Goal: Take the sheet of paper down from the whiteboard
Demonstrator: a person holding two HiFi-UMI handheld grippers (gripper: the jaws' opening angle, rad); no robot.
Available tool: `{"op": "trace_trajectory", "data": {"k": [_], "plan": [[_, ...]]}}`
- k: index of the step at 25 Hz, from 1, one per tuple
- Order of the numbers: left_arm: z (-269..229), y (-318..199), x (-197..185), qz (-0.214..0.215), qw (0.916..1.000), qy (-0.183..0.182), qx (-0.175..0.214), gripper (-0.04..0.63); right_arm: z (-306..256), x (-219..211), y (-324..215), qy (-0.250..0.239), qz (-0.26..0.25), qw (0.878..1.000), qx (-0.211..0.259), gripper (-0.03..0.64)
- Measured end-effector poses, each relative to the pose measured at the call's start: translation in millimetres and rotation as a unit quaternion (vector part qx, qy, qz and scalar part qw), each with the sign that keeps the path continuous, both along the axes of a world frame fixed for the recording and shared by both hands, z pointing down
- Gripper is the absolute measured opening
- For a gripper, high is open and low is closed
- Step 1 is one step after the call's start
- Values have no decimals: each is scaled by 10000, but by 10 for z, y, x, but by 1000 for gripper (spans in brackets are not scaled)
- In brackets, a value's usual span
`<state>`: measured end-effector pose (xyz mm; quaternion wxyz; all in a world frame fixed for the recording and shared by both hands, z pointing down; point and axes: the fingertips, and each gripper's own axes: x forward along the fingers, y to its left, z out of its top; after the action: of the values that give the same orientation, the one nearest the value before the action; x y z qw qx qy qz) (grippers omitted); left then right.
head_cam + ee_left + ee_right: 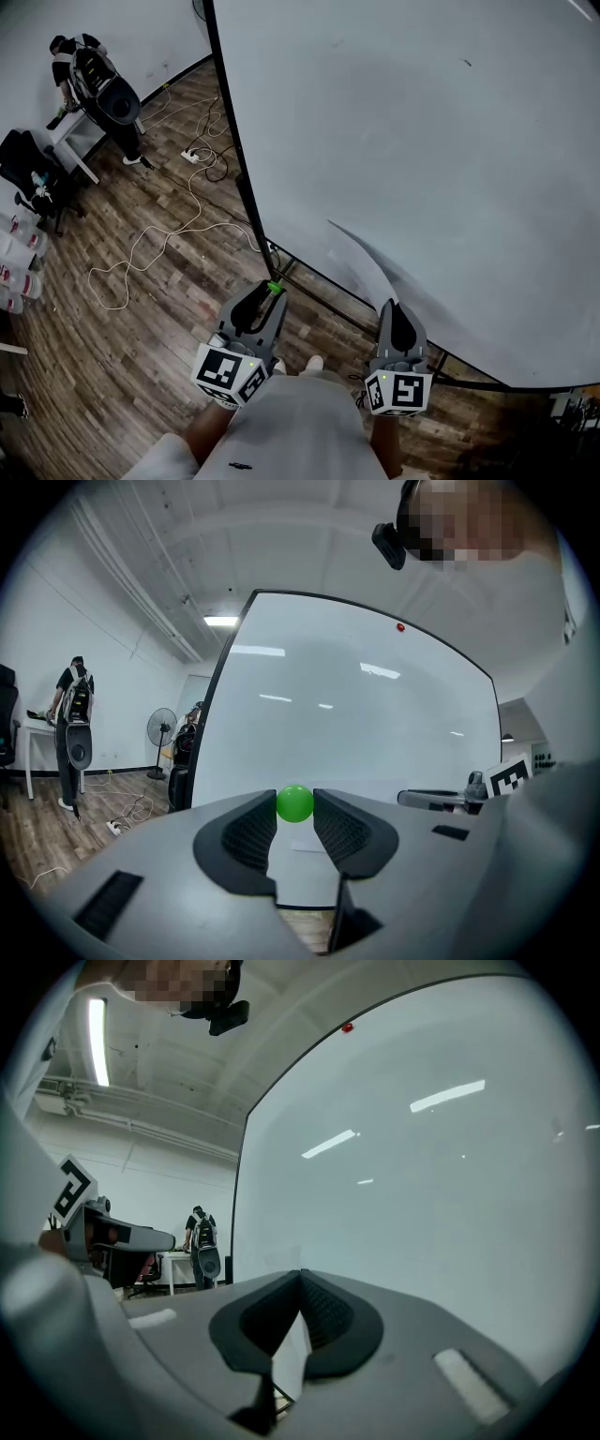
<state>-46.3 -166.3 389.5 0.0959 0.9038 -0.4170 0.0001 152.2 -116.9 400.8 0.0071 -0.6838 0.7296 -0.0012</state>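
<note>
White sheet of paper (pixel 368 258): it bows off the lower part of the whiteboard (pixel 422 141), with its near corner at the tips of the right tool (pixel 392 309).

Right tool: in the right gripper view its jaws meet at the tips with the paper's edge pinched between them. It is clamped on the sheet.

Left tool (pixel 274 291): it is closed on a green ball (pixel 294 803), judged to be the magnet that pinned the paper. It stands just beside the right tool, to its left, off the board's dark edge.

Governing relation: the sheet runs from the right tool up and to the left across the board, with its long axis along that line. The held end is nearest the person. Whether the far end touches the board cannot be told.

Other fixings: a red dot (pixel 348 1027), probably another magnet, sits high on the board, well apart from the sheet.

Assessment: the right hand alone controls the paper. The move called for is a draw back toward the person, away from the board face. The risk is that the curled far end drags on the board.
</note>
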Motion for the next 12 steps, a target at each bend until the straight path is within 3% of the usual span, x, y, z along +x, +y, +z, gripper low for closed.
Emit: {"op": "trace_trajectory", "data": {"k": [12], "plan": [[26,-28,-4,39,9999,83,-52,127,-73,-50,-82,192,-60,9998,-9,11]]}}
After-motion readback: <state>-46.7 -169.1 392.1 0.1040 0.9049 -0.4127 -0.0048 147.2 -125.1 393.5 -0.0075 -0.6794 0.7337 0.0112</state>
